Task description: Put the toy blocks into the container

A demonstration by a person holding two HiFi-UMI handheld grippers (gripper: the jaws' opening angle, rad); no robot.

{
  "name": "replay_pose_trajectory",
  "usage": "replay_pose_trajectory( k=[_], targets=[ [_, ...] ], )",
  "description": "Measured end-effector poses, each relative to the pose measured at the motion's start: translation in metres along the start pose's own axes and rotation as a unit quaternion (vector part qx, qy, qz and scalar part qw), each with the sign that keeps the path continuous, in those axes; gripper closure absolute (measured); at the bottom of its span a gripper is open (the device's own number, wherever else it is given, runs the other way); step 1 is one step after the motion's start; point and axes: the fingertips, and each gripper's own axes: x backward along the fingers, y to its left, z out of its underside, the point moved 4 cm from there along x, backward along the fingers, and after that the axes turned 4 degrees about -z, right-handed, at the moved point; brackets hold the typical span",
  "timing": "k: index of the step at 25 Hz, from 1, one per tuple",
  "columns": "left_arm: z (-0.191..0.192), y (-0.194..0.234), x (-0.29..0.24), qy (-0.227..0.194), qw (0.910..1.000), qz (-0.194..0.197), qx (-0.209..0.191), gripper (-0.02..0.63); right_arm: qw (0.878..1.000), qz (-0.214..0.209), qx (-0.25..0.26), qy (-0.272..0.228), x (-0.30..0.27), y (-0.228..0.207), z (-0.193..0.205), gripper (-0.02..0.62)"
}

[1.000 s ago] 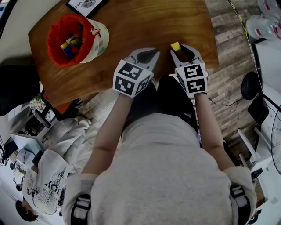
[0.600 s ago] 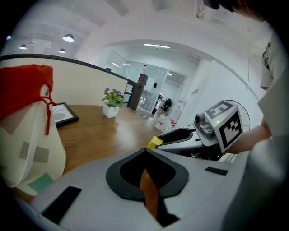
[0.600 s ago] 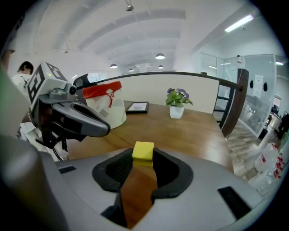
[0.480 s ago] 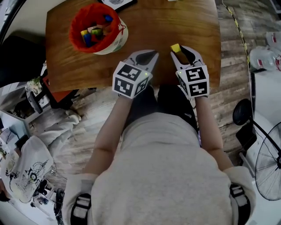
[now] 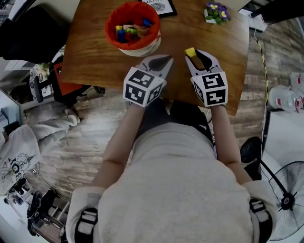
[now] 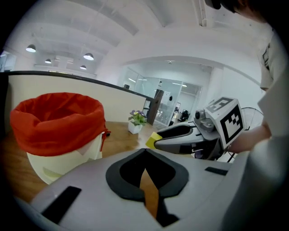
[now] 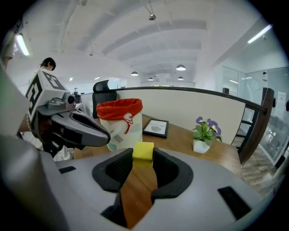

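A red-lined container (image 5: 132,27) with several coloured blocks (image 5: 131,32) inside stands on the wooden table (image 5: 95,52); it also shows in the left gripper view (image 6: 56,122) and the right gripper view (image 7: 119,124). My right gripper (image 5: 194,53) is shut on a yellow block (image 5: 190,51), pinched at its tips (image 7: 143,151), to the right of the container. My left gripper (image 5: 163,59) is shut with nothing in it (image 6: 145,151), just below the container.
A framed card (image 5: 159,6) lies behind the container and a small pot of purple flowers (image 5: 215,12) stands at the table's back right. A fan (image 5: 285,199) and chairs stand on the floor around the table.
Both grippers have risen and come closer to the container, which now appears further right and nearer in the head view. The yellow block stays gripped.
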Motion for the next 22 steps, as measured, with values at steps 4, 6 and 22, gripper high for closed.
replay_pose_trajectory(
  k=[4, 6, 22],
  targets=[
    [-0.007, 0.010, 0.016, -0.017, 0.9997, -0.019, 0.007, 0.592, 0.999, -0.022, 0.030, -0.013, -0.011, 0.010, -0.027, 0.445],
    [-0.011, 0.018, 0.024, -0.027, 0.9990, -0.034, 0.011, 0.592, 0.998, -0.033, 0.046, -0.019, -0.018, 0.014, -0.041, 0.445],
    [-0.035, 0.070, 0.073, -0.082, 0.9898, -0.115, 0.019, 0.592, 0.985, -0.088, 0.122, -0.079, -0.058, 0.050, -0.132, 0.449]
  ],
)
